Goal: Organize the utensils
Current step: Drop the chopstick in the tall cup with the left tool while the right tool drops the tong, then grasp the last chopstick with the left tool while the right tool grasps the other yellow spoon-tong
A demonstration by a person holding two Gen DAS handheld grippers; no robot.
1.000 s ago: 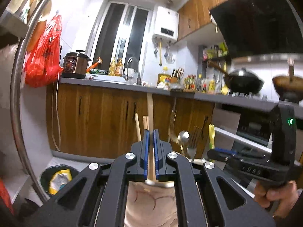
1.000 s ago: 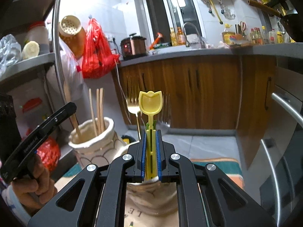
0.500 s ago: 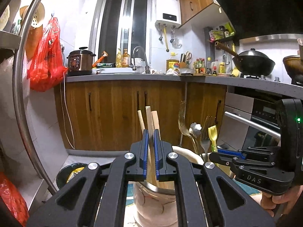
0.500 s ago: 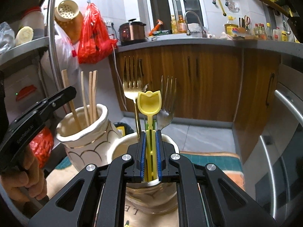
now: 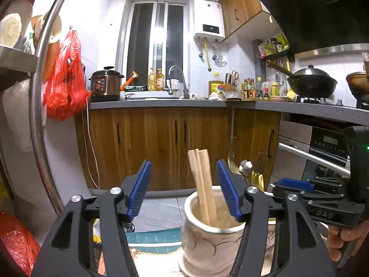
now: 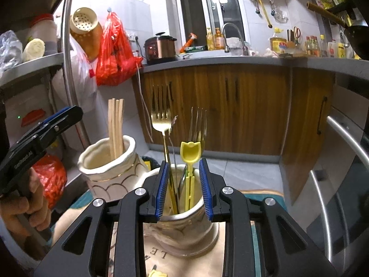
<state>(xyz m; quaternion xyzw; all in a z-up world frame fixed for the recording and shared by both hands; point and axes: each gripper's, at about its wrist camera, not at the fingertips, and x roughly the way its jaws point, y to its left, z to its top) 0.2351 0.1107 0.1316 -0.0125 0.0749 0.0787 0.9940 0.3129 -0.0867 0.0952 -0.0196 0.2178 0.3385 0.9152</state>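
Observation:
Wooden chopsticks (image 5: 203, 184) stand in a white ceramic jar (image 5: 207, 242). My left gripper (image 5: 183, 190) sits just above the jar's rim, its jaws opening, pads clear of the chopsticks between them. In the right wrist view a yellow tulip-shaped spoon (image 6: 190, 154), a gold fork (image 6: 161, 117) and a silver fork (image 6: 198, 124) stand in a second jar (image 6: 184, 230). My right gripper (image 6: 183, 189) straddles that jar's mouth, jaws opening, pads apart from the spoon's handle. The chopstick jar (image 6: 108, 168) stands to its left, with the left gripper (image 6: 46, 129) beside it.
Both jars rest on a patterned mat (image 6: 265, 196). A metal rack pole (image 5: 39, 92) and a red plastic bag (image 5: 64, 80) are at the left. Wooden cabinets (image 5: 161, 143) lie ahead under a grey counter, and an oven handle (image 6: 346, 138) juts out at the right.
Both grippers were shut, the left on a chopstick and the right on the yellow spoon; both have now opened and let go. The utensils stand in their jars.

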